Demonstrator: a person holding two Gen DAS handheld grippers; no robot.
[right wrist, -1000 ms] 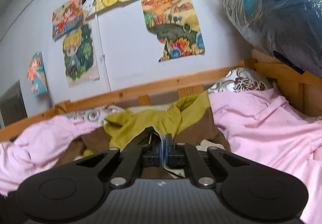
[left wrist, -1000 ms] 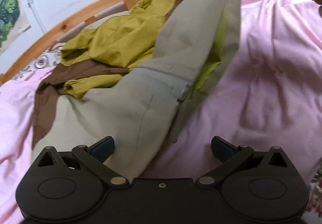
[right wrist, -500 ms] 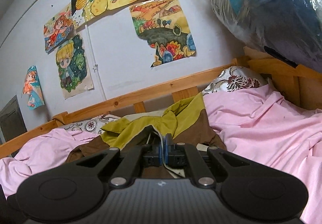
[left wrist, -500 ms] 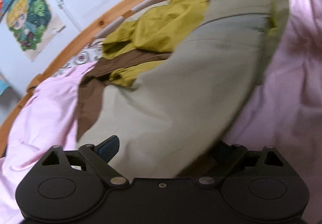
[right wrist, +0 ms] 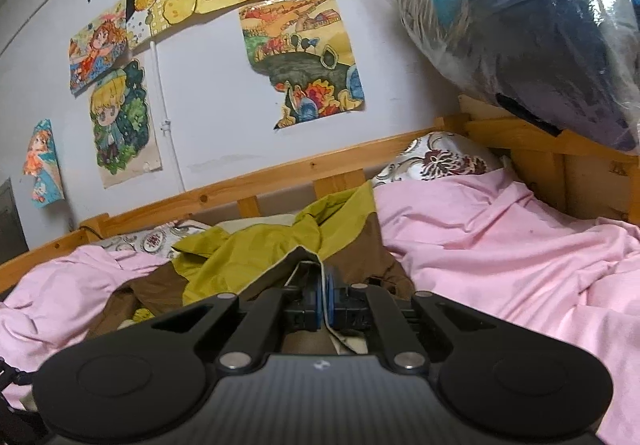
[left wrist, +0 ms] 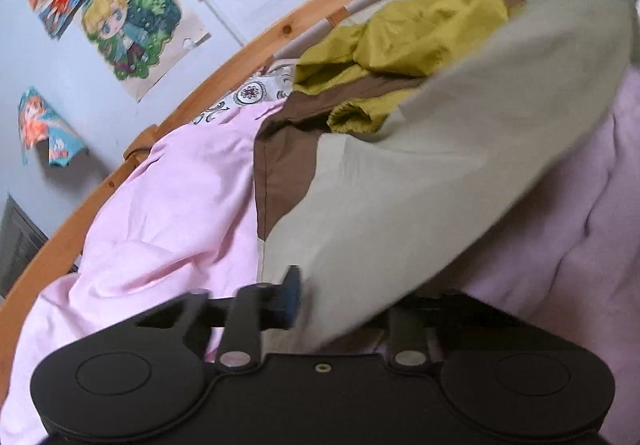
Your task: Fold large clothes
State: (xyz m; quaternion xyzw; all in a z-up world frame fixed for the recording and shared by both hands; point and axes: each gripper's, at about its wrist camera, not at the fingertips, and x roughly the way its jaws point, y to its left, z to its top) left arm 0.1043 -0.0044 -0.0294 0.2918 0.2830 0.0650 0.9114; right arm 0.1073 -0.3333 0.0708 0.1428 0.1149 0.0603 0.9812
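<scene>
A large jacket in beige, brown and olive-yellow lies on a pink bed sheet. In the left wrist view its beige panel is lifted and stretches from upper right down over my left gripper. The left finger shows; the right one is hidden under the cloth, and the jaws look closed in on the beige edge. In the right wrist view my right gripper is shut on a thin fold of the jacket, with the olive and brown parts beyond it.
A wooden bed rail runs along the far side under a wall with drawings. A patterned pillow lies at the head. A plastic-wrapped dark bundle hangs at upper right. The pink sheet lies rumpled.
My left gripper's jaws have closed from wide open onto the beige panel, which swung over it. The right gripper has stayed shut on the jacket and risen slightly.
</scene>
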